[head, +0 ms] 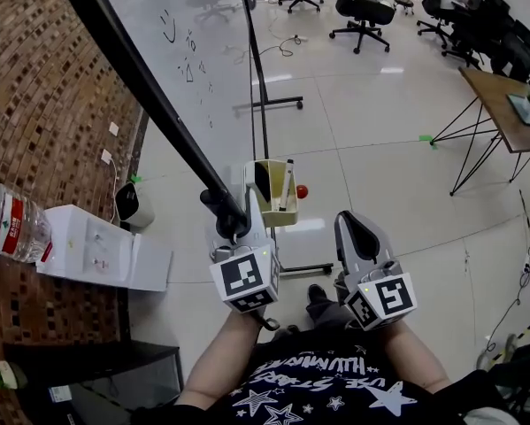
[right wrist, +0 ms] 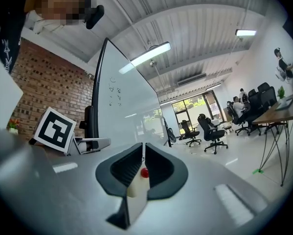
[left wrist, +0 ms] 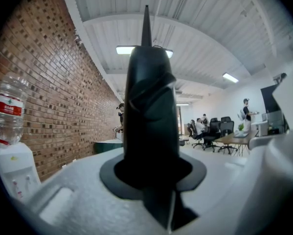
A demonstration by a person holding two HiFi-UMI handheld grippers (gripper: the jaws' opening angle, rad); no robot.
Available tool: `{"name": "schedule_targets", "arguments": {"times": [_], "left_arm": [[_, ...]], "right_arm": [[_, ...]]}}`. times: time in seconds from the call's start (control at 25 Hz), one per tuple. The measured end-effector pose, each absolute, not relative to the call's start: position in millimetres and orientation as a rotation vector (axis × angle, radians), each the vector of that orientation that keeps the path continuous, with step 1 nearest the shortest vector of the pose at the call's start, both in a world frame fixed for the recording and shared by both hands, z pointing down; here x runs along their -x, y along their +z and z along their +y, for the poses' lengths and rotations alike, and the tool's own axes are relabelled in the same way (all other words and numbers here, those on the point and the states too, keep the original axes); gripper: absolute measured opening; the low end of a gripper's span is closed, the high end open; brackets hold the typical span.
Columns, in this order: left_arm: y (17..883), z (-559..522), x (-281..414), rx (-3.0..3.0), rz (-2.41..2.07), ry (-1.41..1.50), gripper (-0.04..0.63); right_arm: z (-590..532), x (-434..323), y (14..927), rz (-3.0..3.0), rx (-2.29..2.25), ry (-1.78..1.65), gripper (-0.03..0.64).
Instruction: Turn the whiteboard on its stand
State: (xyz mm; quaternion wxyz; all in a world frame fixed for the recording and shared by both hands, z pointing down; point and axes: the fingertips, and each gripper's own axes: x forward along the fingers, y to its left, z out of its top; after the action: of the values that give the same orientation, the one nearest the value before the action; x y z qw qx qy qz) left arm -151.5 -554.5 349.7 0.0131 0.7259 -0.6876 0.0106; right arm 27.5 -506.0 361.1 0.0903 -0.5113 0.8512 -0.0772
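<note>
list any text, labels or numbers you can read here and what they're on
Nothing reads for certain.
whiteboard: small handwritten marks, one like a triangle, too small to read.
water bottle: red label with white print, too blurred.
T-shirt: white lettering among stars, upside down and warped, not surely readable.
marker cubes: black and white square patterns, no letters.

Open-plan office. Rolling office chairs [head: 362,11] at 1 o'clock; trestle-leg desk [head: 499,104] at 2. People [left wrist: 201,126] sit at workstations in the left gripper view. Whiteboard [head: 180,51] at 11. Brick wall [head: 34,87] and water dispenser [head: 92,246] at 9. Strip lights [left wrist: 136,49] overhead.
</note>
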Motion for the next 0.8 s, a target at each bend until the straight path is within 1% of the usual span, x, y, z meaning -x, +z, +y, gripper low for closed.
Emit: {"name": "schedule_targets", "arguments": {"times": [0.32,0.56,0.8], "left_arm": [[349.5,-519.8,136.5,-2.297,-2.103,-0.023,0.127],[344.9,-494.7,126.7,-2.301,-2.097,-0.035,0.13],[343.9,-466.1,114.3,-2.293,-2.098,-0.031,0.132]], "right_arm": [[-460.0,-41.1,364.8,2.454,1.667,-0.215,0.025],[-422.8,-52.8,374.7,2.409,1.765,-0.272,0.025],[-394.9,-62.9,368.8,2.41,1.767,-0.246,0.025]]}}
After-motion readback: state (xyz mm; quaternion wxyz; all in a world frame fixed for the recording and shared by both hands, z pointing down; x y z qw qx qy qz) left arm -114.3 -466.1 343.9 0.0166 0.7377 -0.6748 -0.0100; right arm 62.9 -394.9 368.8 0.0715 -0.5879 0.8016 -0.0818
